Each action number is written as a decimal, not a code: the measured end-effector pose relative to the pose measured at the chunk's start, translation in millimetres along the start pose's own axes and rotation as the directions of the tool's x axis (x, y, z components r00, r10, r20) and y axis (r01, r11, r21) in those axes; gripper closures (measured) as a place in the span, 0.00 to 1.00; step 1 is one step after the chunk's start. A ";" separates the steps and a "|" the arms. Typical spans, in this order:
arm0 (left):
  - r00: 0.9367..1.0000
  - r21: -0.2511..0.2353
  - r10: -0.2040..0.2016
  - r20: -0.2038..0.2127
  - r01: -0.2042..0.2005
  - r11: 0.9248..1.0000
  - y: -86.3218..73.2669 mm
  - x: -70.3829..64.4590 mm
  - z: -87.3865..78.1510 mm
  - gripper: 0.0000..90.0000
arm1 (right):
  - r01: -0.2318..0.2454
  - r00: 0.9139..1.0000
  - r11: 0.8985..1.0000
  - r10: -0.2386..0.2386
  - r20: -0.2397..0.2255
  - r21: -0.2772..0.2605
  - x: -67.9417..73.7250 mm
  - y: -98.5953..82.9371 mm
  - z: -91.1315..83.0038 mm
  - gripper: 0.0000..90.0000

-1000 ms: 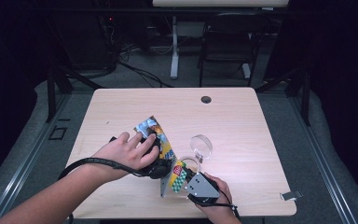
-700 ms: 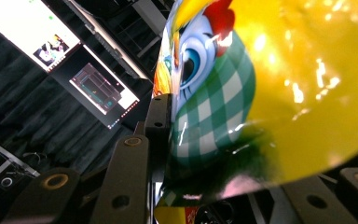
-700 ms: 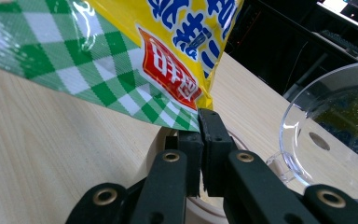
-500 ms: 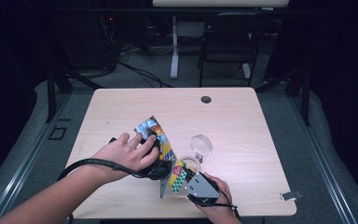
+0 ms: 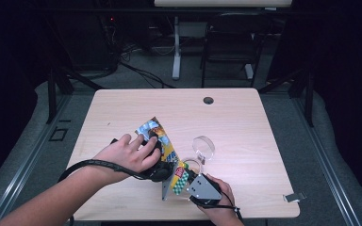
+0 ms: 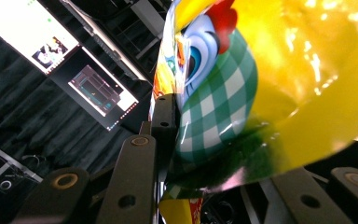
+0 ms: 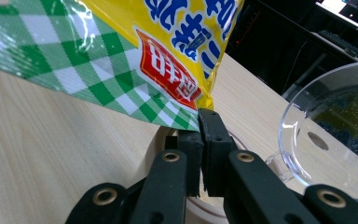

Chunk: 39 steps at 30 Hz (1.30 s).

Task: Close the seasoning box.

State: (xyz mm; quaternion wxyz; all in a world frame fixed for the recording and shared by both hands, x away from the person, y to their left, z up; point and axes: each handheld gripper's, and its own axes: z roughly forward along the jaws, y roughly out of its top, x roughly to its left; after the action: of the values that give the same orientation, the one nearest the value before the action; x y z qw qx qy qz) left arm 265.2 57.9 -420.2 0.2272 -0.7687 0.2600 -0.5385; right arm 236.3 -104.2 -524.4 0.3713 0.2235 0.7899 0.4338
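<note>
Snack bag (image 5: 162, 141) held above bench (image 5: 264, 122) near front edge, light, crinkly, slippery film. Left tongs (image 6: 168, 140) clamped on bag's side; right tongs (image 7: 200, 135) pinched shut on corner seam. Best gripped at flat sealed edges.

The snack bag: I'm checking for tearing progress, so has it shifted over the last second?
No. In the high view the snack bag sits in the same spot relative to the table's grommet hole.
</note>
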 end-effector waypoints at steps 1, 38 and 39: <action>1.000 0.001 0.002 -0.001 -0.002 1.000 0.1 0.2 -0.1 0.81 | -0.001 1.000 1.000 0.001 0.001 -0.001 0.1 0.0 0.0 0.98; 1.000 -0.007 0.018 0.018 -0.018 1.000 -0.9 7.6 -2.7 0.85 | -0.011 1.000 1.000 0.011 0.000 -0.010 0.3 0.3 -0.1 0.97; 1.000 -0.005 0.021 0.019 -0.021 1.000 -0.9 7.7 -2.8 0.85 | -0.010 1.000 1.000 0.010 -0.001 -0.009 0.4 0.2 0.0 0.97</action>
State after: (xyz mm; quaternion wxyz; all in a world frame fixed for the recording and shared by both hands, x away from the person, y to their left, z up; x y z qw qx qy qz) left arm 264.9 53.4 -413.3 0.2336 -0.7715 0.2671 -0.5281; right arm 236.1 -103.9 -524.4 0.3699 0.2256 0.7869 0.4394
